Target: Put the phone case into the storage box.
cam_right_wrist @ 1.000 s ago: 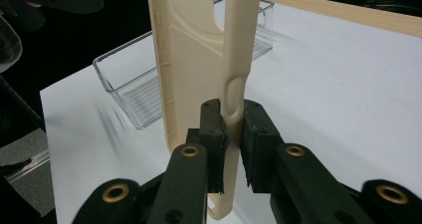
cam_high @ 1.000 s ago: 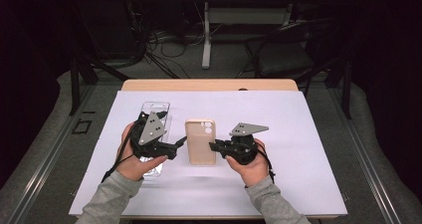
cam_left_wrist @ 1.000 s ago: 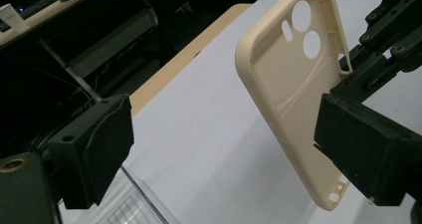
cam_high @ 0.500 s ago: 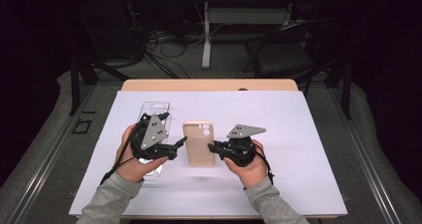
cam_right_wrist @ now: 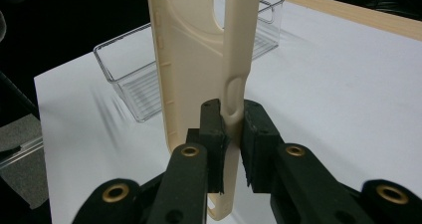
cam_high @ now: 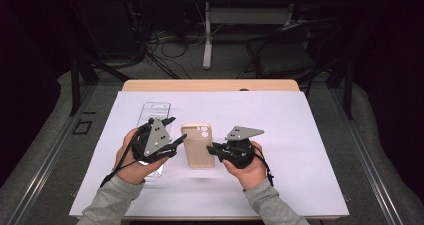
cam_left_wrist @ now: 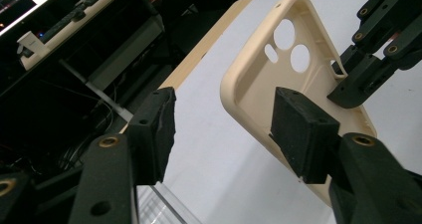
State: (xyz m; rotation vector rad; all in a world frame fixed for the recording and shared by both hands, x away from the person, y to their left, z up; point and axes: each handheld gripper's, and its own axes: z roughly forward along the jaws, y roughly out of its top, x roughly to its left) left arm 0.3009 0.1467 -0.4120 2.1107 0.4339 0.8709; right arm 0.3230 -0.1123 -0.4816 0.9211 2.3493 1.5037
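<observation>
With the right claw [cam_right_wrist: 230, 134] clamped on the cream phone case's [cam_high: 198, 145] right rim above the desk [cam_high: 300, 135], the half-open left claw [cam_left_wrist: 224, 129] has just been closing around its left rim, pads not yet pressing; next, probably, a firm pinch there.

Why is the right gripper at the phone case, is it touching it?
Touching. The right gripper view shows the right gripper pinching the phone case side wall.

We see a clear plastic tray [cam_high: 156, 116] lying left on the white-covered worktop [cam_high: 300, 135]; a dark chair [cam_high: 285, 55] stands beyond.
</observation>
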